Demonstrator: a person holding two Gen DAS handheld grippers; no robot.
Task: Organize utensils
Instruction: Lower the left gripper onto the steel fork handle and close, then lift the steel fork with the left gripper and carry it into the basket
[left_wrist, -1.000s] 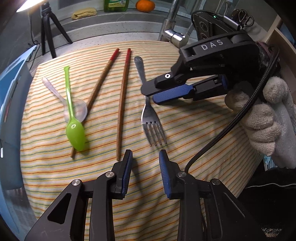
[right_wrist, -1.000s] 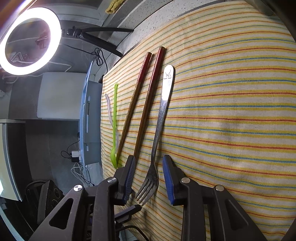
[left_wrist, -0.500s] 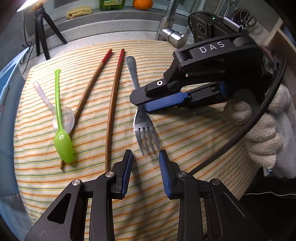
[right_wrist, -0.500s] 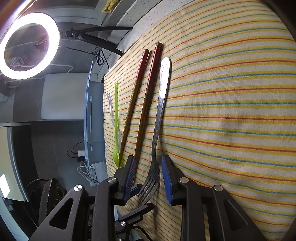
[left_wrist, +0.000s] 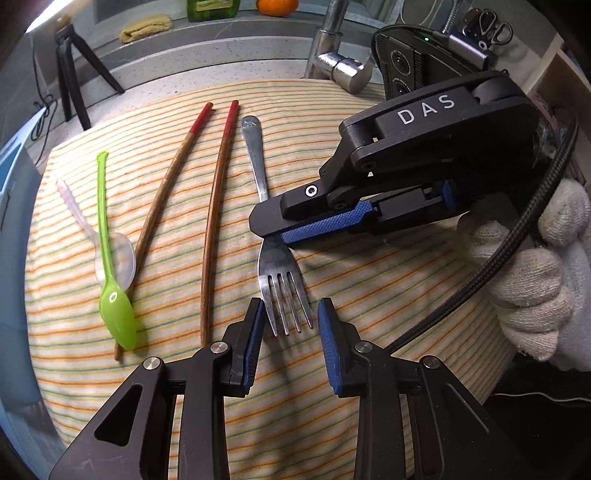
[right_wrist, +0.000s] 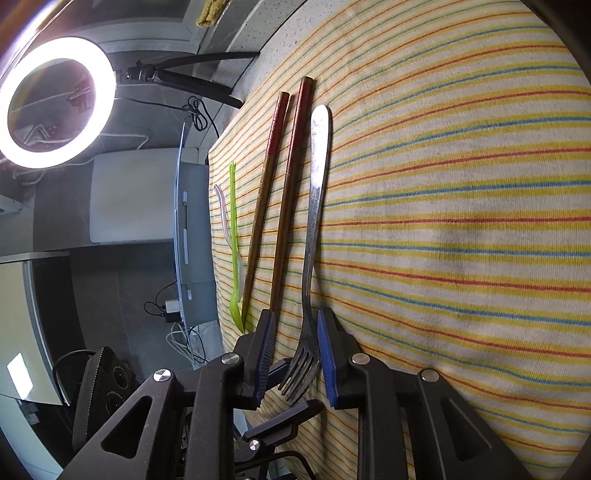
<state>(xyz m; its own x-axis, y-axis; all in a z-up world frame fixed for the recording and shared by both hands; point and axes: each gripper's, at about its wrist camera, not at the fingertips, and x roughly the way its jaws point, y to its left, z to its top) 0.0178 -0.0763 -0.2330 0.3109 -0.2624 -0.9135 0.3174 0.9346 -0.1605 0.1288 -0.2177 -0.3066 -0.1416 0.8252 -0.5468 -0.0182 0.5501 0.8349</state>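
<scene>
- Lying flat on the striped cloth (left_wrist: 369, 288), the metal fork (left_wrist: 275, 258) points its tines toward six o'clock in the left wrist view, handle running up toward twelve.
- Right gripper (left_wrist: 269, 230) comes in from three o'clock, held by a white-gloved hand (left_wrist: 532, 273), and sits low over the fork's neck.
- Its jaws have just been closing; in the right wrist view the fork's neck (right_wrist: 308, 325) stands between the two blue pads, the right-hand pad (right_wrist: 325, 343) right against the metal, the left-hand one a little off. Whether they grip it yet, I cannot tell.
- Left gripper (left_wrist: 290, 314) hovers at six o'clock of the fork, jaws apart, the tines sitting in the gap between the pads without any clear contact.
- At nine o'clock of the fork lie the two chopsticks (left_wrist: 214, 221), red ends up toward twelve, side by side and slightly splayed.
- Further toward nine, the green spoon (left_wrist: 110, 280) lies bowl-down toward six, crossing over a clear plastic spoon (left_wrist: 118, 254), the two touching.
- Up at twelve o'clock, beyond the cloth: a steel tap (left_wrist: 332, 55), an orange (left_wrist: 277, 5) and a folded rag (left_wrist: 146, 26) on the ledge.
- Over in the right wrist view a lit ring light (right_wrist: 55, 103) glows at ten o'clock.
</scene>
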